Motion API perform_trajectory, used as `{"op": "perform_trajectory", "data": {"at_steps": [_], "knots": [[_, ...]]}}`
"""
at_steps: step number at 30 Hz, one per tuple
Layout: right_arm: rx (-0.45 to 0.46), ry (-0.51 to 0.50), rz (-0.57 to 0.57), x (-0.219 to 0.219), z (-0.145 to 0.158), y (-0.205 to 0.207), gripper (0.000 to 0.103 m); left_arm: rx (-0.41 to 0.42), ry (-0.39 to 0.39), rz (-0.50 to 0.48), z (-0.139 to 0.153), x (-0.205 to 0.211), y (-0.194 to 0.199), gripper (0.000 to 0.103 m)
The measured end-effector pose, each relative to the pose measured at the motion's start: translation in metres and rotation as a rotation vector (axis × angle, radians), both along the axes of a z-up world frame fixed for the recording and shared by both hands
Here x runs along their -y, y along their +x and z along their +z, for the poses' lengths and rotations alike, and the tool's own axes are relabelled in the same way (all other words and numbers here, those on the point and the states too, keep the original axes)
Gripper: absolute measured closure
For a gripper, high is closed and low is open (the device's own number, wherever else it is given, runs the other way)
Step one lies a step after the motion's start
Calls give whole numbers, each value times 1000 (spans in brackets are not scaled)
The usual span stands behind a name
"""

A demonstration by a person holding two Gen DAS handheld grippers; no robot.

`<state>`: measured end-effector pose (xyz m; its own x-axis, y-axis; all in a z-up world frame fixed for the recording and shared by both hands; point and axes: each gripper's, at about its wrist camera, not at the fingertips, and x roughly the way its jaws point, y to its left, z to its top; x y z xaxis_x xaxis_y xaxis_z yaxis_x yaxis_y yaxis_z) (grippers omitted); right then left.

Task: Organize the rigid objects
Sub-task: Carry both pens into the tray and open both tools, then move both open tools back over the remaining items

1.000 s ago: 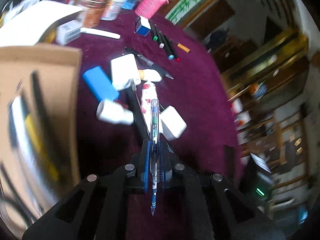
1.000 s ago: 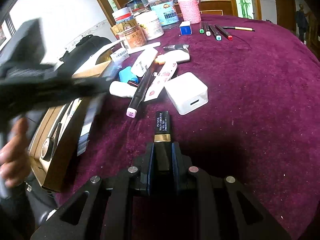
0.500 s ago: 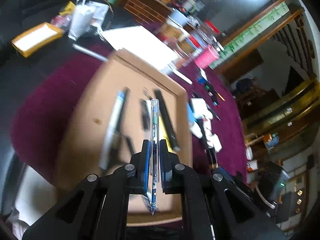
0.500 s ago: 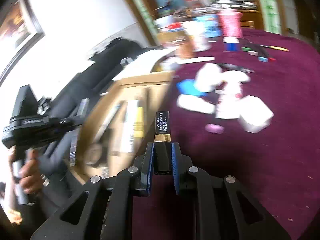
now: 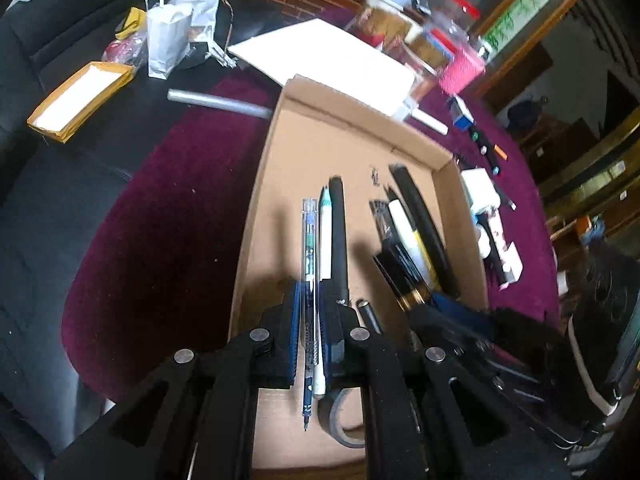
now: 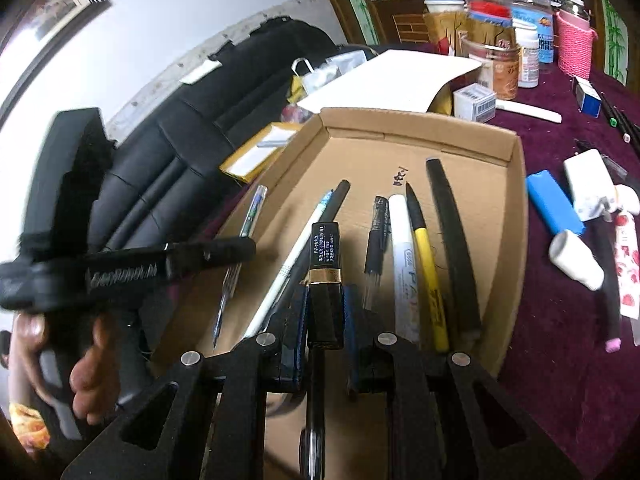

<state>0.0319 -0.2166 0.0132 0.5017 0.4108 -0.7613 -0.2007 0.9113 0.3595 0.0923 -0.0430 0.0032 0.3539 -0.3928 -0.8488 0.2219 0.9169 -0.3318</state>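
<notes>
A shallow cardboard box (image 5: 320, 128) (image 6: 440, 128) on the purple tablecloth holds several pens and markers, among them a yellow pen (image 6: 430, 272) and a long black stick (image 6: 454, 248). My left gripper (image 5: 310, 312) is shut on a clear blue pen (image 5: 310, 236) and holds it over the box's left part. My right gripper (image 6: 326, 300) holds a black lipstick tube with a gold band (image 6: 325, 256) over the box's near edge; its jaws stand slightly apart around the tube. The left gripper (image 6: 240, 248) with its pen also shows in the right wrist view.
Loose items lie on the cloth right of the box: a blue block (image 6: 554, 208), white adapters (image 6: 588, 184), a white cap (image 6: 576, 264), a flowered tube (image 6: 626, 268). Jars and a pink knitted holder (image 6: 574, 44) stand behind. A white sheet (image 5: 328, 60) and black sofa (image 6: 180, 120) lie beyond.
Both grippers have swung left from the loose items on the cloth to above the cardboard box, each still carrying its object. The right jaws look a little wider around the lipstick tube.
</notes>
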Motion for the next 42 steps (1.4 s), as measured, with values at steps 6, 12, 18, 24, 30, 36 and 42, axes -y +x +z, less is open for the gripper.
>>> {"op": "perform_trajectory", "data": {"at_steps": [6, 12, 18, 24, 30, 36, 42], "knots": [[-4, -95, -19, -13, -6, 8, 88, -21, 64, -11, -11, 3, 2, 96], [-31, -190, 0, -25, -8, 11, 88, -28, 88, -24, -11, 8, -1, 96], [-42, -198, 13, -26, -9, 14, 88, 37, 65, 1, -11, 8, -10, 96], [-36, -108, -10, -13, -7, 9, 86, 159, -21, 10, -9, 2, -22, 84], [67, 21, 1, 5, 11, -26, 70, 205, -197, 95, -1, -14, -34, 53], [175, 133, -14, 38, 32, -59, 58, 316, -231, 175, 26, -10, -74, 53], [217, 182, -74, 95, 34, -88, 49, 425, -153, 37, 52, 55, -110, 53]]}}
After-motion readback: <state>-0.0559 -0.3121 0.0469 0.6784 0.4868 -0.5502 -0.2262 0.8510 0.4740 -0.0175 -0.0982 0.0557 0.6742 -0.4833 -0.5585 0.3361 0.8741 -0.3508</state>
